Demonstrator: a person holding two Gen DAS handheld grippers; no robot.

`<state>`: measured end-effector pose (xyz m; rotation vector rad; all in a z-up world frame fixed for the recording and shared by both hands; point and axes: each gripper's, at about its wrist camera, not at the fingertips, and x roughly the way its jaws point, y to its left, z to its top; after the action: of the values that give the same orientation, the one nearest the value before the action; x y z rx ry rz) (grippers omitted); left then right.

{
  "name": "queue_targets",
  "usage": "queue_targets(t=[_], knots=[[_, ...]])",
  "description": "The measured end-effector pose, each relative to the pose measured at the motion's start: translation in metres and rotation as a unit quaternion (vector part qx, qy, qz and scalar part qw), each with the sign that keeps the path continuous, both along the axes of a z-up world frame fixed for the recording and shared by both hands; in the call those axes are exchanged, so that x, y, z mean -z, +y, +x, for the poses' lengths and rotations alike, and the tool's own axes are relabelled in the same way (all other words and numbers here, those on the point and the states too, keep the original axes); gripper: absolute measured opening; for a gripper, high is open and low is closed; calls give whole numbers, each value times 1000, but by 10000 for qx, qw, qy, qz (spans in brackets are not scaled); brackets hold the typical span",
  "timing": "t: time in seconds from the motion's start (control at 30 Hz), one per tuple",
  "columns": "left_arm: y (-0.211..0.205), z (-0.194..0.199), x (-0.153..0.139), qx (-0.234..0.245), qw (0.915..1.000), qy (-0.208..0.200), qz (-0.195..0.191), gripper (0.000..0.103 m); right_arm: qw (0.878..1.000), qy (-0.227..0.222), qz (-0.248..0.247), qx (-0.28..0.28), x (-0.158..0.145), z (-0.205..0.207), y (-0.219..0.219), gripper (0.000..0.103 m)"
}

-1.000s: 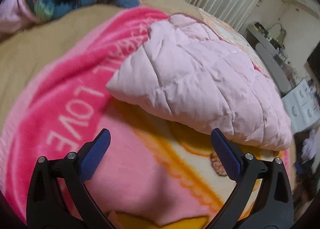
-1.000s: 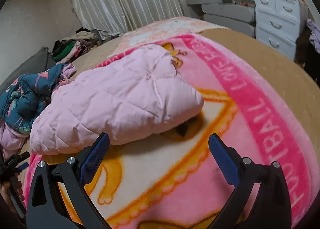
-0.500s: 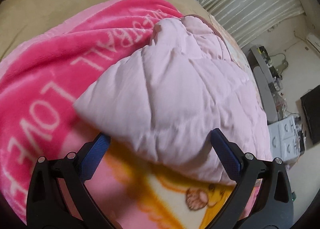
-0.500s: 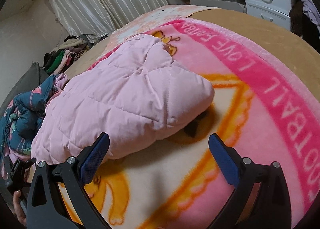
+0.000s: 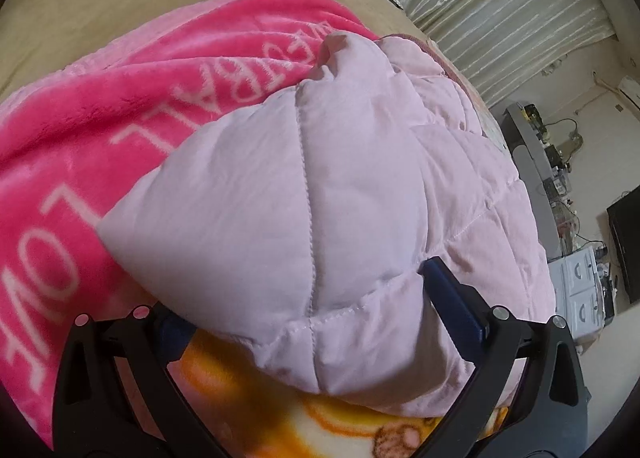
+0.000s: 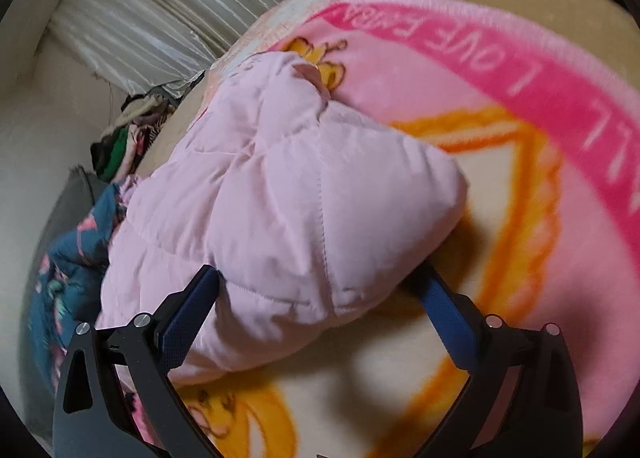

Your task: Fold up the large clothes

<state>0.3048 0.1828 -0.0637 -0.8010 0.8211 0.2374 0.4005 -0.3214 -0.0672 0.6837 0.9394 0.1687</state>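
Pink quilted jacket (image 5: 360, 194) lies folded in a puffy bundle on the pink fleece blanket (image 5: 120, 118) spread over the bed, and both tools are right at its near edge. Left hand-held gripper (image 5: 312, 318) has its jaws spread wide around the jacket's hem at 6 o'clock, one blue pad tucked under the fabric, not clamped. Right hand-held gripper (image 6: 316, 298) is likewise wide open, straddling the jacket's near corner, with a dark floral garment (image 6: 72, 258) heaped at 9 o'clock.
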Motion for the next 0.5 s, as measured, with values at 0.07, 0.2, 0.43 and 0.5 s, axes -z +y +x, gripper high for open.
queue_targets(t=[0.07,0.2,0.43,0.5], knots=[[1,1,2,15,10000,-20,34,95,10000,-25,87,-14,4,6,5,99],[4,5,6,41,10000,-60,11,95,9997,-58,245,38,10,17,10,99],[7,16,11,104,9998,-146,39,95,9992,-194,341,-26,20,31,17,99],[6,19,11,120,9998,-169,85,95,9992,-234,306,-89,18,32,19,97]])
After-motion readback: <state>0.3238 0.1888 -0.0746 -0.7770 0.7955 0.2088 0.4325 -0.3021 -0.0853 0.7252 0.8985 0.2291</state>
